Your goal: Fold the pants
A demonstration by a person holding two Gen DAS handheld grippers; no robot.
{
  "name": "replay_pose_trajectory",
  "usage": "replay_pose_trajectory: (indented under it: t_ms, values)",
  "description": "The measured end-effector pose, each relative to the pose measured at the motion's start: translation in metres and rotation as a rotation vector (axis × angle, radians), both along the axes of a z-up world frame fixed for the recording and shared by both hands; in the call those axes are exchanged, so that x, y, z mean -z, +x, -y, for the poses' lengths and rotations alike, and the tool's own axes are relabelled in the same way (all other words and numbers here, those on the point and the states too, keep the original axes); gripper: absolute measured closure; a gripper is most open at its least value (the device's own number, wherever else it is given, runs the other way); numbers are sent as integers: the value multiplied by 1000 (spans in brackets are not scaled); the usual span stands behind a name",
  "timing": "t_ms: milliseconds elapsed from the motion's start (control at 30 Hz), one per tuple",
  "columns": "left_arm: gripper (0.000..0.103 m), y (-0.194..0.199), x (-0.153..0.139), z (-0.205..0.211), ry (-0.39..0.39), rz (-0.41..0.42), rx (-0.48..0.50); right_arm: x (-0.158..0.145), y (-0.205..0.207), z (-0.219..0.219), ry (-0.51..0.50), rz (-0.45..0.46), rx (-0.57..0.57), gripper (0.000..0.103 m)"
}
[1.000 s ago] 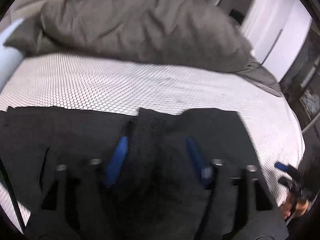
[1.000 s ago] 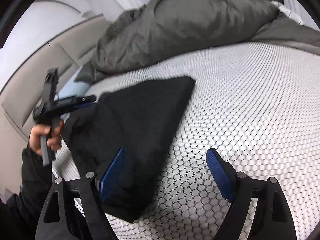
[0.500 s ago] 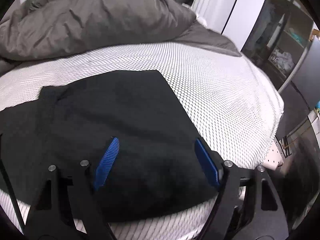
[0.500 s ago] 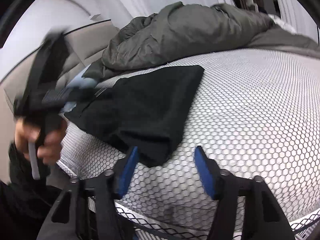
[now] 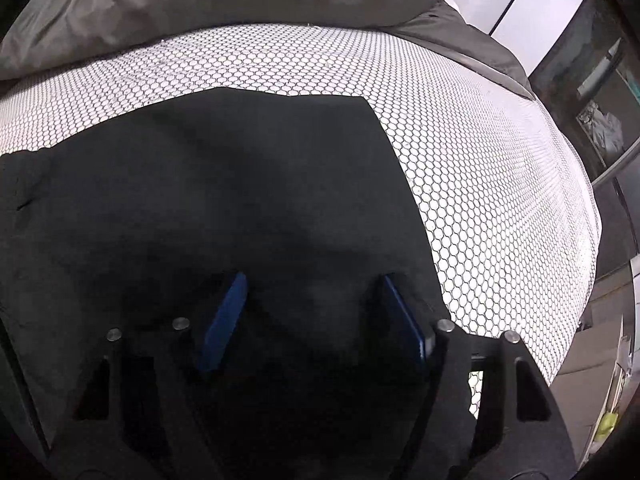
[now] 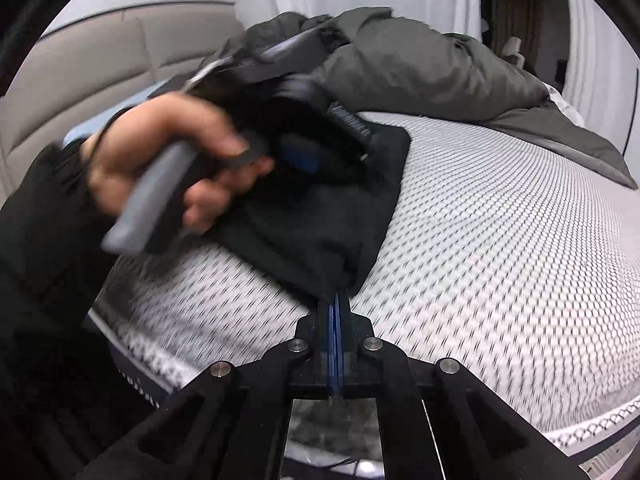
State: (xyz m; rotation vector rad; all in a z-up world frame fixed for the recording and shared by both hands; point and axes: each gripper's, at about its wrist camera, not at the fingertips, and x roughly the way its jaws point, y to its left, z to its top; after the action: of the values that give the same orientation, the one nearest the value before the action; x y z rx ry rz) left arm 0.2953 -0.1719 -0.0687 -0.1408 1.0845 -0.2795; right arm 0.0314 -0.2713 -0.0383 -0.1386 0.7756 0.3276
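Observation:
The black pants [image 5: 224, 200] lie folded on the white honeycomb-patterned bed. My left gripper [image 5: 312, 312] is open, low over the pants, its blue pads [image 5: 224, 320] wide apart with cloth between and under them. In the right wrist view my right gripper [image 6: 335, 300] is shut on the near corner of the pants [image 6: 320, 240]. The left gripper [image 6: 304, 148], blurred and held in a hand [image 6: 160, 152], hovers over the far part of the pants.
A grey duvet [image 5: 200, 12] is bunched at the back of the bed [image 5: 500, 200]. A beige headboard [image 6: 80, 80] stands to the left. The bed's right edge drops off toward dark shelves [image 5: 600, 100].
My right gripper has closed on the near corner of the pants. My left gripper has come down closer over the pants and stays open.

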Motion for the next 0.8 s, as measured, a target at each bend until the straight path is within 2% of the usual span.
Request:
replay_pose_trajectory:
  t_ms: [100, 200, 267, 333, 400, 433, 500, 567, 667, 800]
  values:
    - [36, -2, -7, -4, 3, 5, -19, 0, -3, 3, 20, -43, -6, 102]
    - [35, -23, -31, -16, -42, 53, -37, -12, -7, 19, 101, -60, -1, 81]
    - [26, -39, -42, -19, -60, 107, -22, -21, -15, 30, 123, -1, 35, 62]
    - [25, -53, -49, -13, -64, 127, 34, -23, -15, 33, 146, 6, 41, 59]
    - [25, -54, -44, 11, -45, 93, 119, -19, -13, 21, 130, 6, 16, 59]
    - [25, -49, -34, 26, -11, 57, 159, -16, -9, 15, 110, 11, 13, 59]
    - [28, -39, -14, 41, 26, -15, 177, -7, 4, -5, 56, 26, 24, 59]
    - [28, -31, -2, 41, 38, -26, 140, 1, 12, -18, -15, 34, 40, 102]
    - [28, -22, -4, 36, 14, -5, 113, -1, 1, -21, -30, 42, 54, 102]
    - [28, -17, 1, 40, 58, 31, 100, 3, -17, -26, -31, -53, -4, 103]
